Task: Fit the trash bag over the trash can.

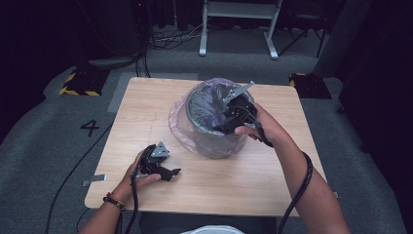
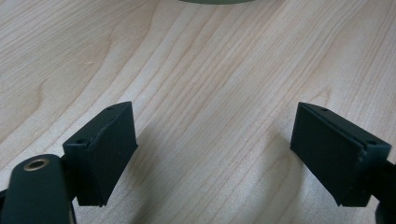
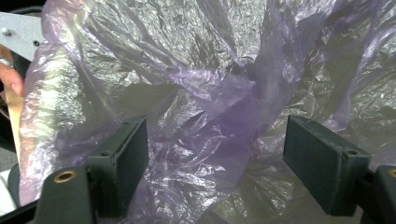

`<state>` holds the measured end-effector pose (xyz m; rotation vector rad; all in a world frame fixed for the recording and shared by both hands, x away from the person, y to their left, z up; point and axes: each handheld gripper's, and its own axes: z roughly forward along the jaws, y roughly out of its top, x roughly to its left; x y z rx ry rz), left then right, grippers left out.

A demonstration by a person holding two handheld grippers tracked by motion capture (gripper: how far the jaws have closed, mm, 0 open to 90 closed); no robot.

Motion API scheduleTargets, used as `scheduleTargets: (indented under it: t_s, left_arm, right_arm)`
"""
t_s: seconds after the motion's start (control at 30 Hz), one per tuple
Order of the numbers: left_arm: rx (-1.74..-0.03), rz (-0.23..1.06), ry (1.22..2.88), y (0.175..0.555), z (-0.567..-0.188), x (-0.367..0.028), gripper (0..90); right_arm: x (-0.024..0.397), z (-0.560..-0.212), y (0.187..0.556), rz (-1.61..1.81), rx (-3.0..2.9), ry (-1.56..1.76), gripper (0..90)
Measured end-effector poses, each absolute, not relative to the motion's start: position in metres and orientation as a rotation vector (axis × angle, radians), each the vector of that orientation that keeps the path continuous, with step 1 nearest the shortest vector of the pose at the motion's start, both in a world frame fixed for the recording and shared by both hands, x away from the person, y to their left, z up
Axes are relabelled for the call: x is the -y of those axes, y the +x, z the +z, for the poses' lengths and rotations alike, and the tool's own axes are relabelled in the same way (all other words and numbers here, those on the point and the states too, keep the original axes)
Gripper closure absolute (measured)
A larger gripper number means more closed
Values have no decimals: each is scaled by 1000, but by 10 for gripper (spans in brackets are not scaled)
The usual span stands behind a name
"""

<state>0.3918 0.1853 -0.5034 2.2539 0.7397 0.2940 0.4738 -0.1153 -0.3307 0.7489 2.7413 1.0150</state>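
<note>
A grey bin (image 1: 214,141) stands a little toward one o'clock from the middle of the wooden table (image 1: 146,112), lined with a thin purple plastic bag (image 1: 178,122) whose edge drapes over the rim and down the outside wall. The right gripper (image 1: 220,127) hangs over the bin's mouth from the three o'clock side, the person's right hand (image 1: 260,126) wrapped round its body — its grey plate tilted up toward twelve o'clock. In the right gripper view its jaws stand wide apart with crumpled purple film (image 3: 210,93) bunched between and beyond them; whether either pad touches the film cannot be told.

The left gripper (image 1: 171,171) sits low over the table at about seven o'clock from the bin, well apart from it, held in the left hand (image 1: 131,179). In the left gripper view its jaws are spread wide over bare wood grain — nothing between them — and the bin's base (image 2: 215,1) shows at twelve o'clock.
</note>
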Motion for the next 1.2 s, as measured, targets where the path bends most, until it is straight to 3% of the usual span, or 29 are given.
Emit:
scheduleTargets:
  t_s: [0.3, 1.2]
  left_arm:
    - [-741, 294, 2253, 392, -503, -185, 141]
    - [-741, 297, 2254, 392, -503, -185, 141]
  right_arm:
    - [117, -330, 476, 1009, -2743, 727, 182]
    - [144, -314, 471, 1133, -2581, 718, 187]
